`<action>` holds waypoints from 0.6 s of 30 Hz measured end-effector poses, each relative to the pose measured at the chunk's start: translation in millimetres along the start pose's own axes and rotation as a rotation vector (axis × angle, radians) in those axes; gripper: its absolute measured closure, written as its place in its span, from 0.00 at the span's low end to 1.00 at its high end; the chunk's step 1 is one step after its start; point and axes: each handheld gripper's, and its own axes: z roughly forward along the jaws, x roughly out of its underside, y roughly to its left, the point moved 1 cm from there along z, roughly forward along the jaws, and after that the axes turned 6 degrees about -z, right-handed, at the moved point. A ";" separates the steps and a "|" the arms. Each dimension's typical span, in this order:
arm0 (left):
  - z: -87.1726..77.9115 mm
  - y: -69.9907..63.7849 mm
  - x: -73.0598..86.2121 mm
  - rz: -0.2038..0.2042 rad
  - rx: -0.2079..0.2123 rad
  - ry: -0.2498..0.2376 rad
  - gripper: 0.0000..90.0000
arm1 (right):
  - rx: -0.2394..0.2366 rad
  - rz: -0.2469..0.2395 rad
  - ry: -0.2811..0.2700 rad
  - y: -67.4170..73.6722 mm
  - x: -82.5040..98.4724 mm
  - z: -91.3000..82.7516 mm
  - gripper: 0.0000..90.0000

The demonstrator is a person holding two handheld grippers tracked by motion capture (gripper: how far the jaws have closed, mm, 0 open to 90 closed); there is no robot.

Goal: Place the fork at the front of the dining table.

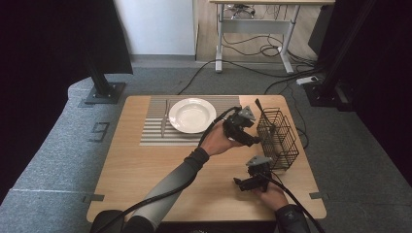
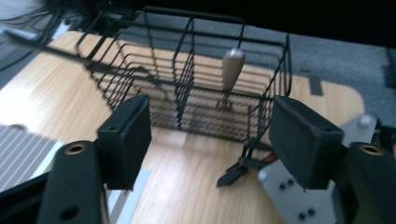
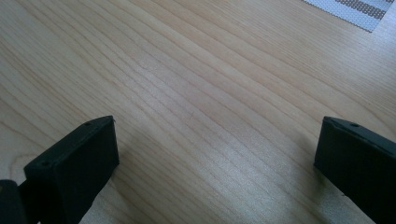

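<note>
Resting on grey carpet, wooden table [image 1: 145,179]; both grippers' jaws apart, empty.

Grey carpet floor [image 1: 48,145], white wall [image 1: 155,24], desk [image 1: 257,19] w/ cables [image 1: 252,48] at back.

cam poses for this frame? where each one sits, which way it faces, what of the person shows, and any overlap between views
High view: above the person's side, facing forward and down on the table; both forearms, left gripper, right gripper.
Left gripper view: on the left gripper, facing the wire basket; its own open jaws.
Right gripper view: on the right gripper, facing down at bare tabletop; its own open jaws.
Shared: high and left gripper views both show the basket and striped placemat.
</note>
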 end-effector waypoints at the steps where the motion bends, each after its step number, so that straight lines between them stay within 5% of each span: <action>1: 5.2 -1.4 -4.1 0.000 0.011 -0.002 0.37 | -0.002 0.000 0.000 0.0 0.0 0.1 0.00; 11: 32.0 -8.8 -16.1 0.002 0.065 0.021 0.55 | -0.002 -0.005 -0.003 -0.3 0.1 0.2 0.00; 18: 43.6 -10.8 -18.6 -0.004 0.058 0.044 0.70 | -0.004 -0.009 -0.005 -0.5 0.1 0.3 0.00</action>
